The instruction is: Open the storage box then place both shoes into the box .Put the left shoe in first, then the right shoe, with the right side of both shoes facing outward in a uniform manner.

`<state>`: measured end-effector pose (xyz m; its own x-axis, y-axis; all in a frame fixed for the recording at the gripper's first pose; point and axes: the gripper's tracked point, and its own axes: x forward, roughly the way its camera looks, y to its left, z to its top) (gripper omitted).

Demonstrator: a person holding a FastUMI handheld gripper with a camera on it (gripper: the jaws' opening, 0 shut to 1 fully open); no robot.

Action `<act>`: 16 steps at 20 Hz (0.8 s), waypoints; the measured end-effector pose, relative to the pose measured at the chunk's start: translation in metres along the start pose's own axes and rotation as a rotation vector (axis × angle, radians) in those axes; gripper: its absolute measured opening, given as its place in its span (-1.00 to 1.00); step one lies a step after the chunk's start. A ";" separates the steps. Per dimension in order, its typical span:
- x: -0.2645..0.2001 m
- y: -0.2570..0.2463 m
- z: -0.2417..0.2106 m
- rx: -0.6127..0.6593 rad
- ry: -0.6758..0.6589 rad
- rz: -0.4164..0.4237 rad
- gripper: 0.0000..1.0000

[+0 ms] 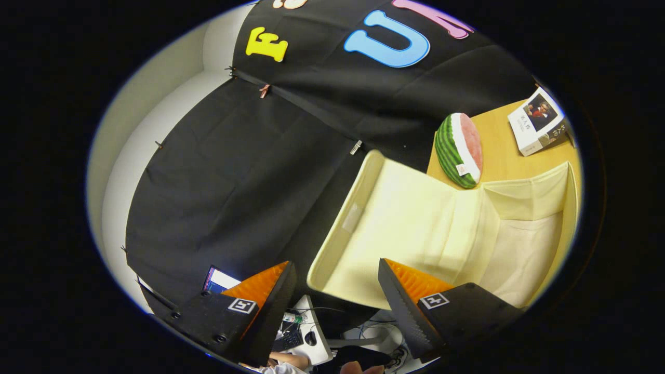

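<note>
Your gripper hangs open with nothing between its fingers, since the storage box just ahead on the table's near edge has its lid swung up.

1. Even, fairly bright indoor light; the pale storage box reads cleanly, without glare.
2. Soft shadows inside the box, perhaps lit from above.
3. Strong fisheye bending; edges darken and blur.
4. The gripper, fingers apart and holding nothing, looks slightly soft.
</note>
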<state>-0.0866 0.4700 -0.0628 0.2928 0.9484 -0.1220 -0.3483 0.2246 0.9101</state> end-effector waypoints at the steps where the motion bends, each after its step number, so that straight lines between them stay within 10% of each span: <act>1: -0.003 0.000 0.001 -0.009 -0.002 0.001 0.95; 6: -0.041 -0.023 0.009 -0.093 -0.041 -0.084 0.95; 16: -0.221 -0.140 0.061 -0.358 -0.264 -0.594 0.96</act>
<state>-0.0479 0.2155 -0.1388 0.7110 0.5688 -0.4134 -0.3199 0.7852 0.5302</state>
